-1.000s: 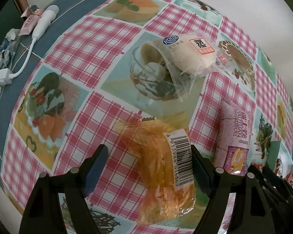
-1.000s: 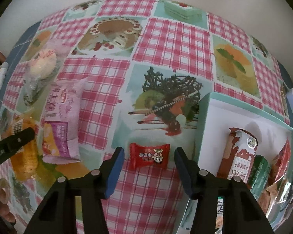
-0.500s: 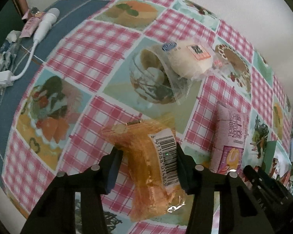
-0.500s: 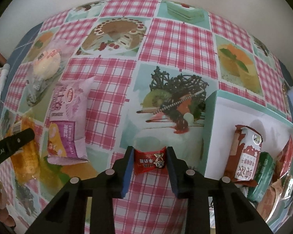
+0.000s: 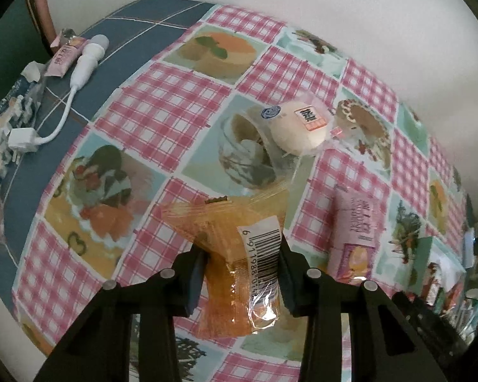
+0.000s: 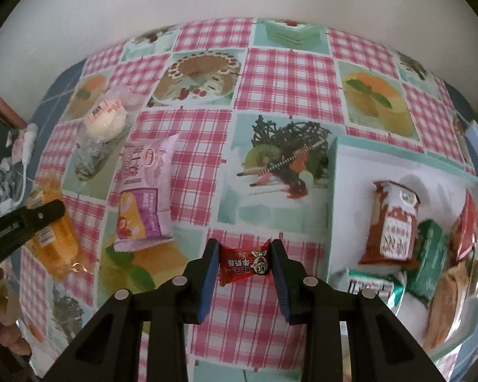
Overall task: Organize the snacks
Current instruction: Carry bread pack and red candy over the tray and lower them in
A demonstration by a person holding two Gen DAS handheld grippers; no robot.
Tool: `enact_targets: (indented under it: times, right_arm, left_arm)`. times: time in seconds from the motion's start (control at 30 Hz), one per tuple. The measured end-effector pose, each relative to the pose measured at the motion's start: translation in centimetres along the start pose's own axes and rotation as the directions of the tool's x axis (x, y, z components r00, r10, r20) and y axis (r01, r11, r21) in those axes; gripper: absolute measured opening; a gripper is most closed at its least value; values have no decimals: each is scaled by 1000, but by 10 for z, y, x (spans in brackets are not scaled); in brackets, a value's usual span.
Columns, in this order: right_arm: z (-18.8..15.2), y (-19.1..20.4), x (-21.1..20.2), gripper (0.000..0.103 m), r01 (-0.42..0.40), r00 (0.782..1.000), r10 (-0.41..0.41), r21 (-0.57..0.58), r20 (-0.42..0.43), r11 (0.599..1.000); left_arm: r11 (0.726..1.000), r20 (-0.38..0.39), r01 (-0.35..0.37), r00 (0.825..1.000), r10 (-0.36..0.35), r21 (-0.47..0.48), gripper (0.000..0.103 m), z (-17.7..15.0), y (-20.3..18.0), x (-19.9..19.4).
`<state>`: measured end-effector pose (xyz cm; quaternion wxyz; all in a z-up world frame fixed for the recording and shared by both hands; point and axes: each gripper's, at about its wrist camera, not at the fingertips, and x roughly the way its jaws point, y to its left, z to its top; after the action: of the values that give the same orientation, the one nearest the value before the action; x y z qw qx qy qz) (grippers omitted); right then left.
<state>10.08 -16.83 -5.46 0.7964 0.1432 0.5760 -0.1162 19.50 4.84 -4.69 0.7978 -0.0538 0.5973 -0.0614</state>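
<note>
both jaws closed since | left hand-held gripper (image 5: 240,264) clamps orange packet (image 5: 235,254) | right hand-held gripper (image 6: 243,264) clamps red candy (image 6: 243,262)

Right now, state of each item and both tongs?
left tongs: shut on orange packet
orange packet: gripped, sealed
right tongs: shut on red candy
red candy: gripped, wrapped
pink packet: lying flat on tablecloth, sealed
white bun: in clear wrapper, on tablecloth
box: open, several snacks inside

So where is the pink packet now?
In the right wrist view the pink packet lies flat on the tablecloth, left of centre, between the orange packet and the red candy.
</note>
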Motion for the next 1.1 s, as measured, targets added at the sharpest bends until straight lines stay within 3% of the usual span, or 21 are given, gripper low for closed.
enact_targets:
  times: [0.3, 0.67, 1.1]
  right_arm:
    - [-18, -19, -28, 35, -29, 997, 22, 85, 74, 996]
    - [-26, -43, -67, 35, -53, 987, 32, 132, 159, 990]
    - [-43, -81, -102, 35, -38, 974, -2, 173, 227, 984]
  left_arm:
    - [996, 40, 81, 996, -80, -27, 41, 2, 5, -20]
    - [998, 148, 60, 987, -64, 32, 41, 0, -18, -66]
    - [984, 179, 62, 979, -93, 169, 41, -24, -83, -90]
